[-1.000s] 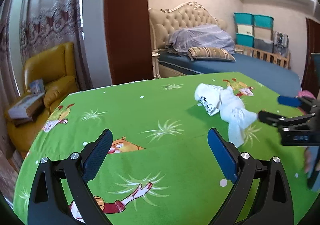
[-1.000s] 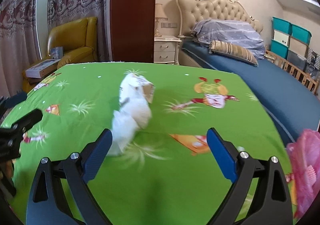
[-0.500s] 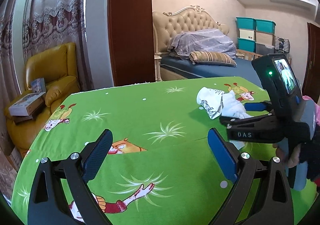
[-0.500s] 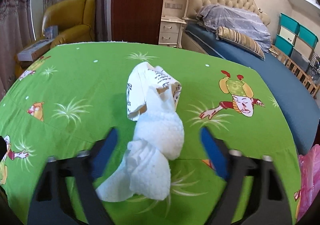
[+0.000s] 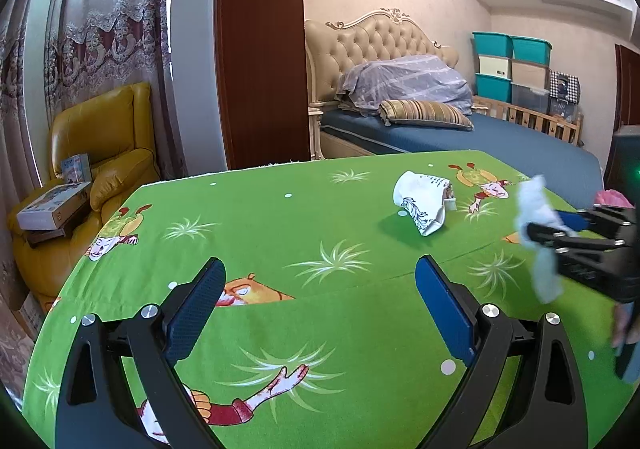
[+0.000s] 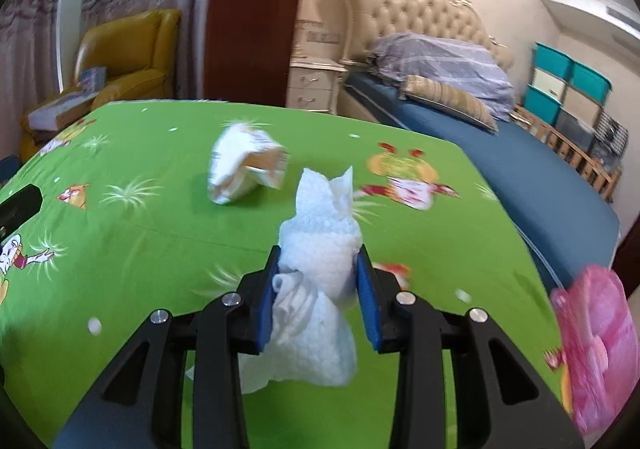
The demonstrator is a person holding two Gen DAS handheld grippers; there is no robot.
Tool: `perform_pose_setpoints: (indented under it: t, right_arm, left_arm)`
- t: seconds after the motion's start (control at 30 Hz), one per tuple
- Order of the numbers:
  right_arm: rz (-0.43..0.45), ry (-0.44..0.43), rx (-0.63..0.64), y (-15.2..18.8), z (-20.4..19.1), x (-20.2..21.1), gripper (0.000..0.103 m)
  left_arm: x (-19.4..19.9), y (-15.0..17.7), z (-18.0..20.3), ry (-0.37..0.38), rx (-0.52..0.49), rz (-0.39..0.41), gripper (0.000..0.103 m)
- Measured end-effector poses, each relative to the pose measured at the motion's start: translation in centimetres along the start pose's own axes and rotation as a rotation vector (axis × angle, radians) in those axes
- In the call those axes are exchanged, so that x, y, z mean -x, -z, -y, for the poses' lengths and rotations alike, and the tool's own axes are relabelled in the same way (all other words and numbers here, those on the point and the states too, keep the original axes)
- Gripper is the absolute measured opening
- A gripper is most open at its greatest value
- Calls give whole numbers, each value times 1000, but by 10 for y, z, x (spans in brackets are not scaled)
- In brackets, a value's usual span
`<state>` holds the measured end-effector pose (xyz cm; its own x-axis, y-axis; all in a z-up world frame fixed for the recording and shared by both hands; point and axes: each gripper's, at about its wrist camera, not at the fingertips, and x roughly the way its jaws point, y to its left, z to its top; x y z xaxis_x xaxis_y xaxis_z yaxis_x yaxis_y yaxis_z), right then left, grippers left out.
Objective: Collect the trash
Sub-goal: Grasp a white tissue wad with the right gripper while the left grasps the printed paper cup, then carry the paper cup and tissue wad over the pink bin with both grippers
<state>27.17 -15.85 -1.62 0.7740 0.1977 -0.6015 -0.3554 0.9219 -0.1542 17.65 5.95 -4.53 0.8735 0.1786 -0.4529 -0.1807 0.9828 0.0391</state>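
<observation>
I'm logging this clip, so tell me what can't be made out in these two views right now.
- Pink bag: right wrist view, cut off by the frame edge; its opening is unseen.
- Crumpled printed wrapper: right wrist view, motion-blurred; print unreadable.
- Right gripper: left wrist view, its fingertips hidden behind the white tissue.

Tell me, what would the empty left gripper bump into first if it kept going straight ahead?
Probably just the green tablecloth. The left gripper points past the crumpled paper cup, which sits off to its right.
</observation>
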Motion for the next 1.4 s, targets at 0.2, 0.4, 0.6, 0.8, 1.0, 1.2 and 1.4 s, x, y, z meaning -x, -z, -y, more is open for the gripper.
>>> perform_pose_setpoints:
  t: [0.2, 0.4, 0.6, 0.8, 1.0, 1.2, 1.4]
  right_arm:
    - [23, 74, -46, 20, 43, 19, 35]
    - [46, 70, -145, 29, 71, 25, 35]
    - [76, 70, -113, 28, 63, 30, 35]
    - [98, 63, -110, 29, 63, 33, 35]
    - [99, 41, -136, 30, 69, 32, 35]
    - [103, 30, -140, 31, 71, 32, 35]
    - [101, 34, -127, 32, 70, 31, 35]
  left_arm:
    - [-5, -1, 6, -7, -21, -20, 90]
    - [-27, -7, 21, 104, -30, -114, 90]
    - [-76, -34, 64, 159, -26, -182, 90]
    - [-140, -56, 107, 153, -29, -249, 90]
    - [-184, -71, 129, 102, -52, -312, 90]
    - [-170, -62, 129, 107, -53, -320, 65]
    - [-104, -42, 114, 150, -43, -212, 65]
